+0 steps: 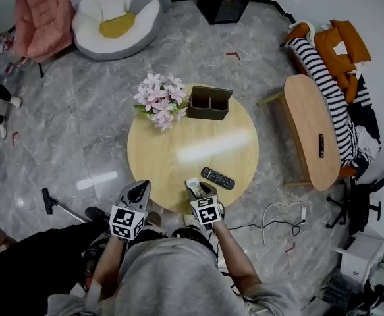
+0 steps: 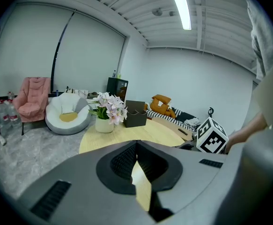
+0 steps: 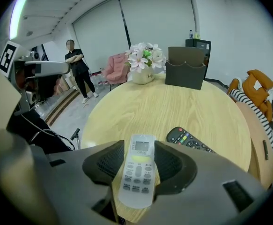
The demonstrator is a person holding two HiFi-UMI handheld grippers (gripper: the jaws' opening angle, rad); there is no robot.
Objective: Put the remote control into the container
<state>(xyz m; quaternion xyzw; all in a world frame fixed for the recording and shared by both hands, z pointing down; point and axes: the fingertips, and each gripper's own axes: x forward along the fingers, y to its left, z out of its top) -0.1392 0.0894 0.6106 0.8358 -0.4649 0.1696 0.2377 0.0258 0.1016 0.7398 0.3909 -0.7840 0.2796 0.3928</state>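
Observation:
A white remote control [image 3: 137, 170] lies at the near edge of the round wooden table [image 1: 178, 151], keypad up. My right gripper [image 3: 137, 144] points down over it, open, a jaw on each side of the remote and close to its edges. In the head view this white remote [image 1: 193, 187] shows at the tip of the right gripper [image 1: 197, 192]. A black remote [image 1: 217, 178] lies just to the right on the table. The dark two-compartment container [image 1: 209, 103] stands at the table's far side. My left gripper [image 1: 141, 188] hovers at the table's near-left edge, shut and empty.
A vase of pink flowers [image 1: 160, 101] stands left of the container. An oval side table [image 1: 310, 130] bearing a small black remote sits to the right, beside a sofa [image 1: 340, 78]. A beanbag [image 1: 116, 18] and a pink chair [image 1: 43, 15] lie beyond. A person [image 3: 76, 64] stands far left.

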